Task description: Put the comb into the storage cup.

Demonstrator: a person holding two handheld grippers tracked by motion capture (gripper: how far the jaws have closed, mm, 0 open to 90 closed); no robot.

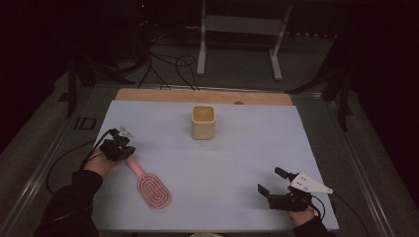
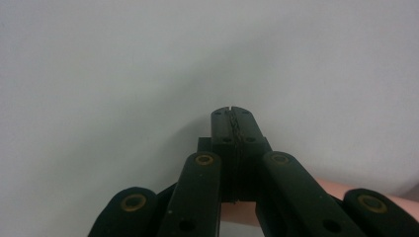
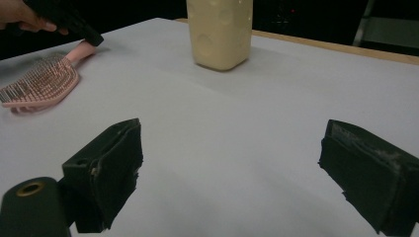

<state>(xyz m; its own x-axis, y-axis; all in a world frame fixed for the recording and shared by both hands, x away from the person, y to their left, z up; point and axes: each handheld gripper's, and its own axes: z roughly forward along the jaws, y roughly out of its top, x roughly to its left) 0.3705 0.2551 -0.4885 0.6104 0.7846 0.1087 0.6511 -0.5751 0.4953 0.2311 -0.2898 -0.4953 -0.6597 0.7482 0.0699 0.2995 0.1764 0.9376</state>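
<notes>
A pink hairbrush (image 1: 153, 190) lies bristles-up on the white sheet at the front left, its handle pointing up-left. My left gripper (image 1: 126, 154) is at the end of that handle, shut. In the left gripper view its jaws (image 2: 232, 112) meet with nothing between them, and a pink strip that looks like the handle (image 2: 341, 190) crosses under the linkage. The right gripper view shows the left gripper (image 3: 89, 33) touching the handle of the brush (image 3: 42, 81). My right gripper (image 1: 274, 181) hovers open at the front right, nothing between its jaws (image 3: 237, 168).
A cream square holder (image 1: 203, 123) (image 3: 220, 34) stands upright at the middle back of the sheet (image 1: 237, 158). A wooden strip (image 1: 163, 95) runs along the table's far edge. Beyond it are a white stand (image 1: 239, 24) and floor cables (image 1: 168, 64).
</notes>
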